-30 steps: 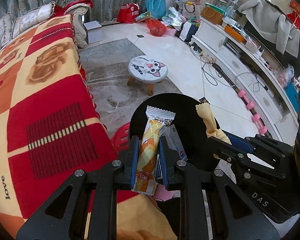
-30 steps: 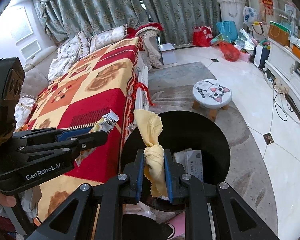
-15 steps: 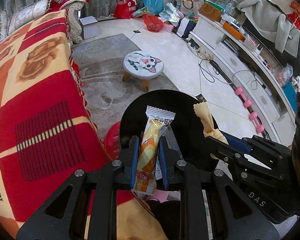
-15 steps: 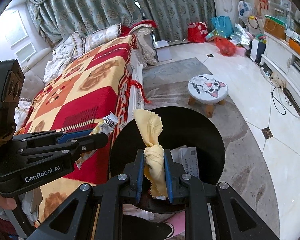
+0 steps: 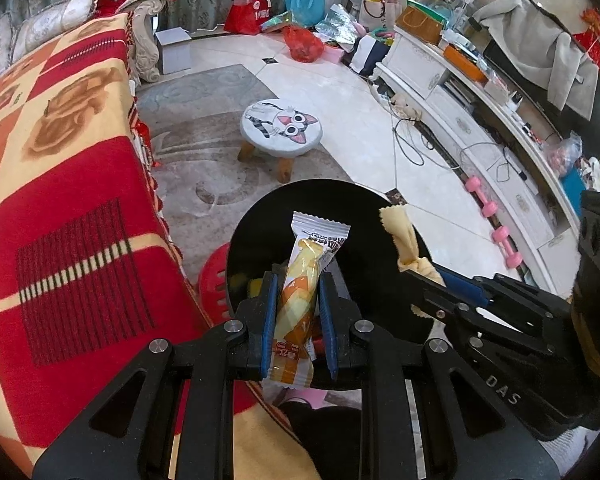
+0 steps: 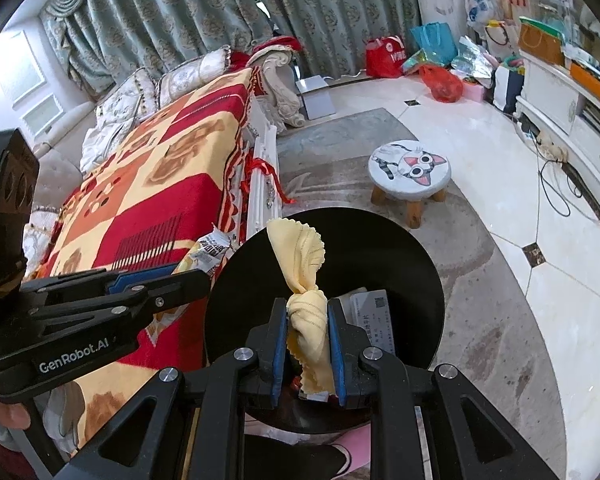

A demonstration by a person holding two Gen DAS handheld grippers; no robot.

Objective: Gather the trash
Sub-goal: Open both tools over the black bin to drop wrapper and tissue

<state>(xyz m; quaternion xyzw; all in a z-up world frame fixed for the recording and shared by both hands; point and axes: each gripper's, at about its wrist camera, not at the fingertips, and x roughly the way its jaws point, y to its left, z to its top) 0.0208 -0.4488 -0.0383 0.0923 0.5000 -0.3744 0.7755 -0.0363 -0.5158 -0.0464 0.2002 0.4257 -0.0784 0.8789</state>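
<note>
My left gripper (image 5: 298,312) is shut on an orange-and-yellow snack wrapper (image 5: 305,280) that stands upright between its blue pads, over the black round bin (image 5: 364,216). My right gripper (image 6: 308,340) is shut on a crumpled yellow cloth (image 6: 305,280), also above the black bin (image 6: 380,248). White paper (image 6: 374,316) lies inside the bin. In the left wrist view the right gripper (image 5: 428,280) with the cloth (image 5: 404,236) comes in from the right. The right wrist view shows the left gripper (image 6: 196,272) with the wrapper (image 6: 212,248) at the left.
A sofa under a red-and-yellow blanket (image 5: 60,184) borders the bin on the left. A small cat-face stool (image 5: 282,126) stands on the rug beyond it. A red basket (image 5: 212,280) sits beside the bin. A white TV cabinet (image 5: 460,120) and pink dumbbells (image 5: 496,224) line the right.
Both grippers have drifted slightly over the bin, so the sofa has slid left in the views. Both grips are unchanged.
</note>
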